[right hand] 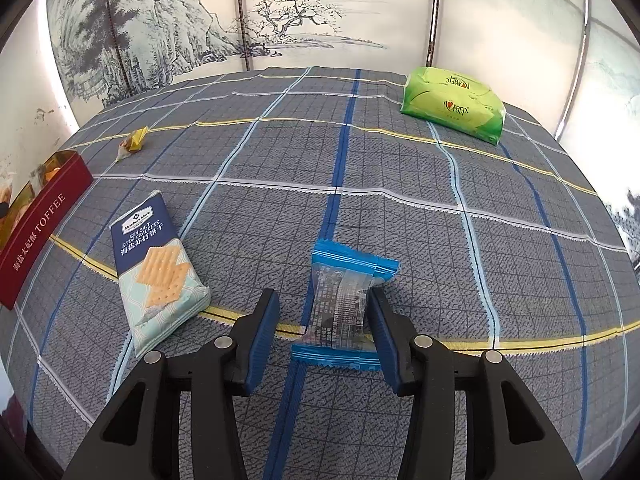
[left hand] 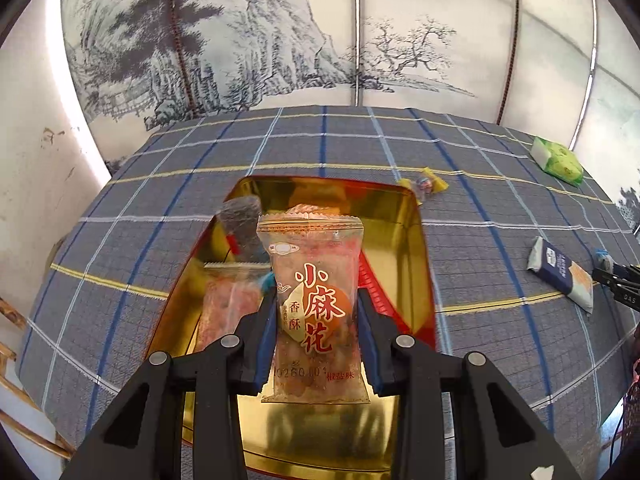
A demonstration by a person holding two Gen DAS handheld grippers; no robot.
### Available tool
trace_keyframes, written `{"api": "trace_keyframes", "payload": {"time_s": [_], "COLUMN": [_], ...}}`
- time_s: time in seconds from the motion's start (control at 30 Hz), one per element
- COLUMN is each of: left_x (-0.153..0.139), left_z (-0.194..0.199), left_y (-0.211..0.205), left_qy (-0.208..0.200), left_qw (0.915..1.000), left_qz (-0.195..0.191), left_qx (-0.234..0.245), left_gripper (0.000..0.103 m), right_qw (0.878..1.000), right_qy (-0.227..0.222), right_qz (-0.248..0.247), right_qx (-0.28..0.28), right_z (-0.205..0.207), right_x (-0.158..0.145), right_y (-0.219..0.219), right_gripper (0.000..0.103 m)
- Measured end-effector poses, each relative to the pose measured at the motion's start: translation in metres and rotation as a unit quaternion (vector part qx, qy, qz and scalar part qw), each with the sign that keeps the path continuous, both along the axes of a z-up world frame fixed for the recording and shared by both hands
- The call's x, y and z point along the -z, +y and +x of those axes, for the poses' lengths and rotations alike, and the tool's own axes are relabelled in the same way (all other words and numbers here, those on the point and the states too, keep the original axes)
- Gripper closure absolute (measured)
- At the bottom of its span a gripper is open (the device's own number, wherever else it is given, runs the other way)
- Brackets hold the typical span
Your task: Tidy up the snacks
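My left gripper is shut on a clear snack packet with red Chinese lettering and holds it upright over the open red tin with a gold inside. Several wrapped snacks lie in the tin. My right gripper is open, low over the table. A small blue-ended clear packet lies between its fingers and touches the right pad; the left pad stands apart. The tin's red side marked TOFFEE shows at the left of the right wrist view.
A checked grey-blue cloth covers the table. A sea salt cracker pack lies left of the right gripper and shows in the left wrist view. A yellow wrapped candy and a green tissue pack lie farther back. A painted screen stands behind.
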State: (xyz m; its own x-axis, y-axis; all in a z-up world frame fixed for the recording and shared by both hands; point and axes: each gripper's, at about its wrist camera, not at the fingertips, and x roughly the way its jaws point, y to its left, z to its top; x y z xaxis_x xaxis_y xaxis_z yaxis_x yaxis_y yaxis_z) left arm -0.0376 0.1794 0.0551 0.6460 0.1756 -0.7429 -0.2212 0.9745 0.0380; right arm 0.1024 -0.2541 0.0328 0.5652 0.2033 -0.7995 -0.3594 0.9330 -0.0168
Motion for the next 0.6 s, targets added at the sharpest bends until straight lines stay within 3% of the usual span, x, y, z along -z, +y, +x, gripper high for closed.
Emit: {"api": "trace_keyframes", "payload": {"time_s": [0.6], "left_x": [0.022], "left_z": [-0.002], "left_y": [0.012], "left_qy": [0.02], "left_qw": [0.9997], "left_qz": [-0.012], "left_qx": [-0.002], "left_gripper": [0.07], "right_qw": [1.0], "right_qy": [0.0], "right_qz": [0.0], "right_qx": [0.001], "right_z": [0.0], "right_x": [0.0], "right_y": [0.0], "right_gripper": [0.056]}}
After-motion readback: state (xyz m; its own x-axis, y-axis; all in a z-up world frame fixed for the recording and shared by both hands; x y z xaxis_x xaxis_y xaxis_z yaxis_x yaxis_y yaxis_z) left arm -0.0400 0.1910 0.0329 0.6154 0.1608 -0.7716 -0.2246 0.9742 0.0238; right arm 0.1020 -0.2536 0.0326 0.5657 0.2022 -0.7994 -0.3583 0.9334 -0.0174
